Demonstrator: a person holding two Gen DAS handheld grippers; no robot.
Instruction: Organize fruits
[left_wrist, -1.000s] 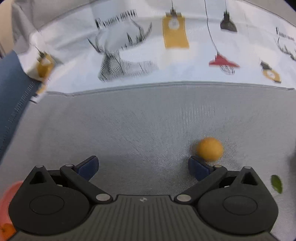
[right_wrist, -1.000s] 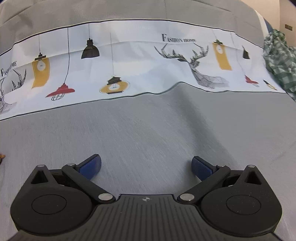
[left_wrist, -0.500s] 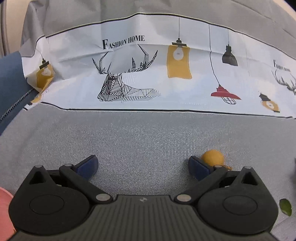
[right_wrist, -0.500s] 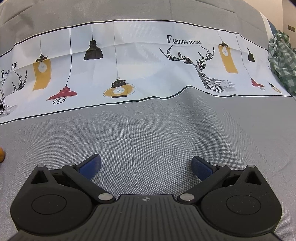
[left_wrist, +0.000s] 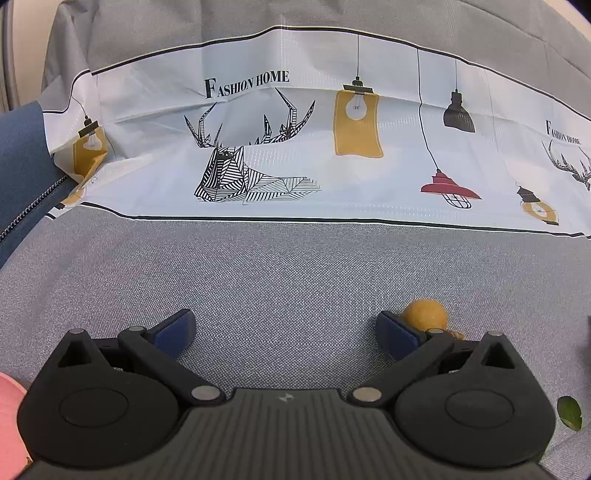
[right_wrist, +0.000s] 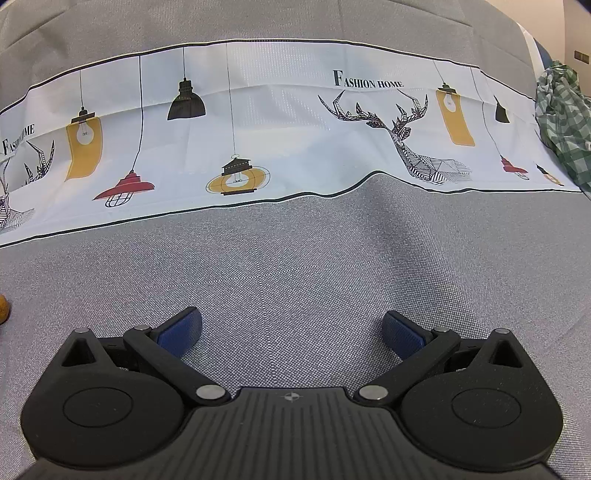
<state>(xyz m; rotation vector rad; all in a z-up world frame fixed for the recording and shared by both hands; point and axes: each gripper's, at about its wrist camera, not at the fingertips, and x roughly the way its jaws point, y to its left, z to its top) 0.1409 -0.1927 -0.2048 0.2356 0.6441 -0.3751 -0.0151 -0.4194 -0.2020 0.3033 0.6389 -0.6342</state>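
Observation:
A small round orange fruit (left_wrist: 424, 314) lies on the grey cloth just beyond the right fingertip of my left gripper (left_wrist: 286, 330), which is open and empty. The fruit's edge also shows at the far left of the right wrist view (right_wrist: 3, 308). A green leaf (left_wrist: 570, 411) lies at the lower right. A pink plate edge (left_wrist: 9, 413) shows at the lower left. My right gripper (right_wrist: 291, 330) is open and empty over bare grey cloth.
A white printed cloth band with deer and lamps (left_wrist: 295, 155) runs across the back in both views. A blue zipped fabric item (left_wrist: 22, 166) lies at the far left. A green checked cloth (right_wrist: 565, 122) is bunched at the far right.
The left gripper's view has pulled back and tilted up: the orange fruit has slid down behind the right fingertip and the printed band shows more fully. The right gripper has shifted slightly.

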